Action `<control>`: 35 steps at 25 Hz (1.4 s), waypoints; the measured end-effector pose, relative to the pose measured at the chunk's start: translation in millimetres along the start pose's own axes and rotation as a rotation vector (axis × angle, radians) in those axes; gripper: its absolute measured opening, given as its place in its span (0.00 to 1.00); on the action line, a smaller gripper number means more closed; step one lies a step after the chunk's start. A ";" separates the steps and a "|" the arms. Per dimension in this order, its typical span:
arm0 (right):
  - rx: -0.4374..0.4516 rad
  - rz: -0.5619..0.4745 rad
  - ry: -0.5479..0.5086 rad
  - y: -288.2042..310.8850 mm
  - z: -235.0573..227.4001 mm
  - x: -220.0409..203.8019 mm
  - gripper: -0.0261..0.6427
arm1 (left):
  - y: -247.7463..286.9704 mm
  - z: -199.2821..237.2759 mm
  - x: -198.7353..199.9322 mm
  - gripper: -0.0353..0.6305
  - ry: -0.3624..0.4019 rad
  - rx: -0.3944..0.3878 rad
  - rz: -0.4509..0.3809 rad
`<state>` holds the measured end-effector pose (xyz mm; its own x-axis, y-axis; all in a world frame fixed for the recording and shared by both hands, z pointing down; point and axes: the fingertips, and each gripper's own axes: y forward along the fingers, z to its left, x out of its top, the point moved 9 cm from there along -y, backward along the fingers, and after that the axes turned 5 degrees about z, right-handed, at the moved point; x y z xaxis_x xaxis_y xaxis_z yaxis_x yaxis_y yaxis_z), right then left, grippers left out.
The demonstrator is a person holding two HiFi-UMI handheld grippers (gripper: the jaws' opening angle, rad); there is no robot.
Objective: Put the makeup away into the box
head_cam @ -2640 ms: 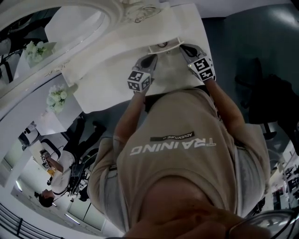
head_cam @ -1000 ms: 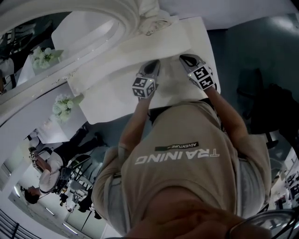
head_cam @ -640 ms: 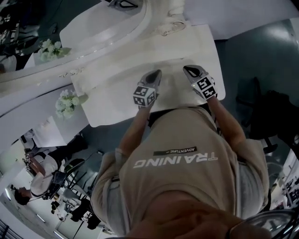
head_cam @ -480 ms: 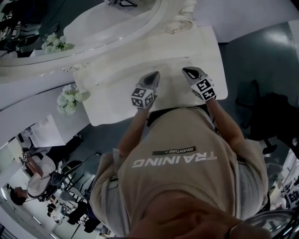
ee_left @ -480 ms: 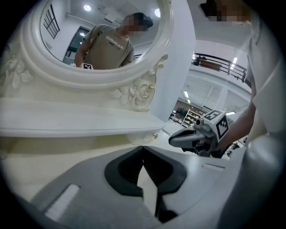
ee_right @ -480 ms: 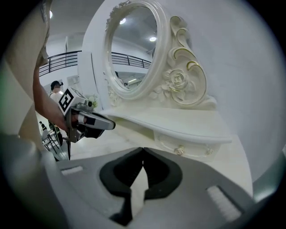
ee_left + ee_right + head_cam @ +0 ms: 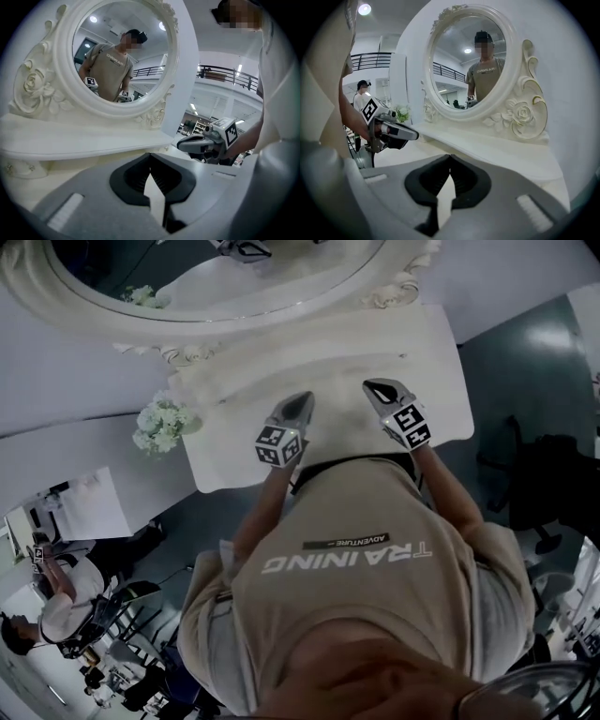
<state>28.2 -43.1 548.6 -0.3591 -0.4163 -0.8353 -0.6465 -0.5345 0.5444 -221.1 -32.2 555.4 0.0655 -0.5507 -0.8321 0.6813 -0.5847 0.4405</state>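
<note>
Left claw (image 7: 150, 157): tips together, nothing inside. Right claw (image 7: 450, 158): same.
Both hover over bare white desk (image 7: 225, 451), near mirror (image 7: 234, 287).
Makeup, box: not in any view.
Risks: hunting around could bump mirror or flowers (image 7: 159, 423); shut claw would push makeup away, not grab it.

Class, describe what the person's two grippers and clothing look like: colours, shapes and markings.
The left gripper and right gripper are matching grey wedges tapering to a point, lined inside with black ribbed pads. Each carries a white cube printed with black square markers. The person wears a beige short-sleeved T-shirt with white lettering.
</note>
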 end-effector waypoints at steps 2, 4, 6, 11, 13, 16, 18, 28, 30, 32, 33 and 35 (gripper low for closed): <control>-0.023 -0.028 0.003 1.8 12.8 12.0 0.05 | -17.8 5.6 8.5 0.06 0.004 -0.009 -0.032; -0.047 -0.055 0.011 4.5 22.4 23.2 0.05 | -31.7 10.5 20.7 0.06 0.034 -0.016 -0.061; -0.060 -0.080 0.019 7.4 30.7 33.7 0.05 | -42.7 16.0 33.0 0.06 0.060 -0.023 -0.085; -0.092 -0.140 0.011 3.1 41.5 61.9 0.05 | -63.1 21.2 58.0 0.06 0.102 -0.033 -0.149; -0.120 -0.171 0.017 -0.8 42.8 69.6 0.05 | -70.2 20.1 63.2 0.06 0.146 -0.020 -0.161; -0.149 -0.204 0.019 -2.5 43.6 77.9 0.05 | -74.3 20.1 69.6 0.06 0.235 0.011 -0.157; -0.144 -0.223 0.020 -5.6 46.1 82.5 0.05 | -76.2 19.9 72.3 0.06 0.230 0.023 -0.165; -0.123 -0.305 -0.032 -9.2 46.4 117.8 0.05 | -81.9 19.8 104.8 0.06 0.241 0.098 -0.262; -0.126 -0.310 -0.028 -7.3 43.8 118.4 0.05 | -79.8 20.4 104.2 0.06 0.242 0.102 -0.250; -0.129 -0.317 -0.011 -7.8 42.1 116.4 0.05 | -79.7 19.1 103.5 0.06 0.237 0.102 -0.244; -0.129 -0.316 -0.007 -9.0 41.9 115.6 0.05 | -79.8 17.8 103.0 0.06 0.235 0.102 -0.242; -0.125 -0.304 -0.007 -11.2 43.1 115.4 0.05 | -79.6 16.2 101.1 0.06 0.231 0.099 -0.236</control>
<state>-35.1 -53.5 442.7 -0.1674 -0.2190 -0.9613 -0.6373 -0.7199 0.2750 -280.5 -51.0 441.7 0.0856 -0.2504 -0.9643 0.6238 -0.7412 0.2479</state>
